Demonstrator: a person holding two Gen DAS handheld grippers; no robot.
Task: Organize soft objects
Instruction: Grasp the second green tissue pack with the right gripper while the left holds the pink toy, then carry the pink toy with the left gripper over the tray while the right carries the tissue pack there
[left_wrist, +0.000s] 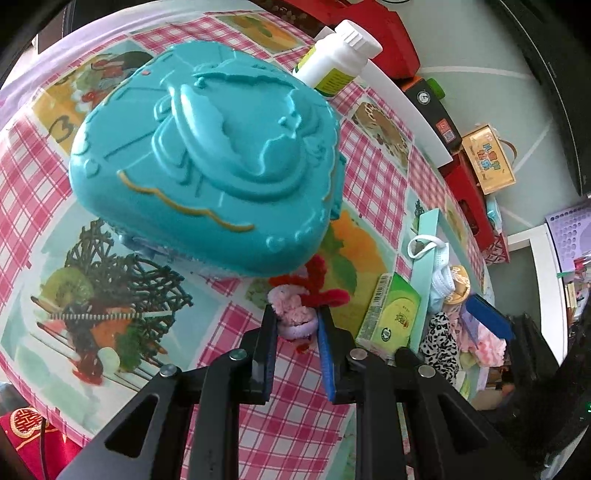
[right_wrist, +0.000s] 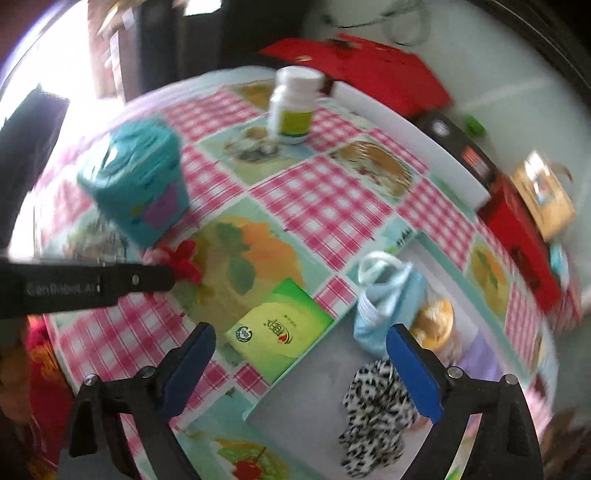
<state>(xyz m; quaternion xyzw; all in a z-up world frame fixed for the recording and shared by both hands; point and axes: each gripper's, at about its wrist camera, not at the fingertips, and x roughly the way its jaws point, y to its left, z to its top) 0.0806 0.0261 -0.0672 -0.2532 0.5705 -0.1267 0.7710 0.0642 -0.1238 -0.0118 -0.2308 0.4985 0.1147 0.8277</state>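
Observation:
My left gripper is shut on a small fuzzy pipe-cleaner flower of pink, red and purple, held just above the checked tablecloth. The right wrist view shows the same flower at the tip of that gripper's black finger. My right gripper stands open with nothing held. It hangs over the edge of a shallow pale tray. In the tray lie a light blue face mask, a leopard-print cloth and a yellow soft thing. The picture is blurred.
A teal moulded plastic box stands close behind the flower. A green and yellow carton lies against the tray's left wall. A white bottle stands at the far side. Red boxes and cartons lie beyond the table's right edge.

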